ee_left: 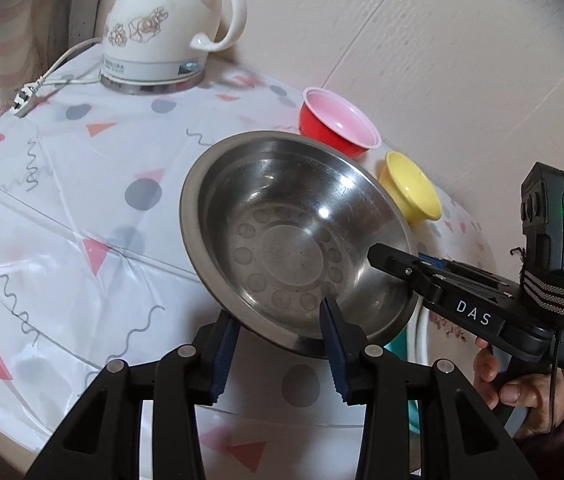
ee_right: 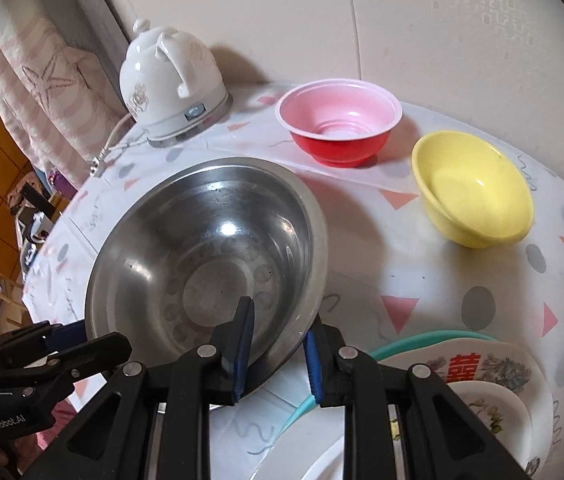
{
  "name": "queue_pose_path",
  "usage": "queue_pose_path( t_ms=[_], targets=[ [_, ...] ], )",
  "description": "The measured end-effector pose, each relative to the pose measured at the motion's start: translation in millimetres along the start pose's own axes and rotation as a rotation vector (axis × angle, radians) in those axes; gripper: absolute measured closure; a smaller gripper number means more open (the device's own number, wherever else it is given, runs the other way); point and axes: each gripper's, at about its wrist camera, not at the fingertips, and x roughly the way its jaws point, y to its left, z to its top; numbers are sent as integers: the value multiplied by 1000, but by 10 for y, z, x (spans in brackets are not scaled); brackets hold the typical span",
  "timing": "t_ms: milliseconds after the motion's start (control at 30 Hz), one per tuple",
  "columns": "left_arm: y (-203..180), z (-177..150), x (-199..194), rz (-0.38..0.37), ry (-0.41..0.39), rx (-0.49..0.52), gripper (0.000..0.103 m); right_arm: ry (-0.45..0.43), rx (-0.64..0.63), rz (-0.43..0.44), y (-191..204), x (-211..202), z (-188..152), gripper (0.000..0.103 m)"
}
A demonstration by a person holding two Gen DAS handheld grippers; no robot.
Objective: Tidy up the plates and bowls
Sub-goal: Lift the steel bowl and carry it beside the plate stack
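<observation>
A steel bowl (ee_left: 290, 240) (ee_right: 202, 248) hangs tilted over the patterned tablecloth, held from two sides. My left gripper (ee_left: 280, 340) straddles its near rim, one finger inside and one under the wall, pads against the metal. In the left wrist view my right gripper (ee_left: 398, 260) clamps the rim on the bowl's right side. From the right wrist view, my right gripper (ee_right: 278, 344) pinches the near rim and my left gripper (ee_right: 78, 336) bites the left rim. A red bowl (ee_left: 338, 128) (ee_right: 338, 128) and a yellow bowl (ee_left: 410, 188) (ee_right: 474, 196) stand behind, near the wall.
A white ceramic kettle (ee_left: 170, 28) (ee_right: 170, 84) stands at the back left, its cord and plug (ee_left: 26, 98) lying on the cloth. A stack of flowered plates (ee_right: 482, 364) on a teal plate (ee_right: 422, 340) sits at the near right. The table drops off at the left.
</observation>
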Motion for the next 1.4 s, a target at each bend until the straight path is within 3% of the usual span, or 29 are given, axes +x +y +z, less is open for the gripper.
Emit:
queue_pose_path(
  t_ms=[200, 400, 633, 767, 1100, 1400],
  targets=[
    [-18, -26, 52, 62, -8, 42, 60, 23, -21, -26, -7, 96, -6, 80],
    [83, -14, -14, 99, -38, 14, 58, 29, -24, -14, -53, 65, -6, 80],
    [164, -31, -236, 186, -105, -7, 57, 39, -30, 0, -61, 79, 12, 79],
    [196, -44, -395, 219, -150, -16, 57, 35, -24, 16, -65, 50, 11, 73],
    [173, -13, -667, 218, -225, -31, 51, 19, -16, 11, -68, -19, 18, 69],
    [-34, 51, -737, 190, -249, 19, 47, -22, -1, 3, -113, -197, 29, 66]
  ],
)
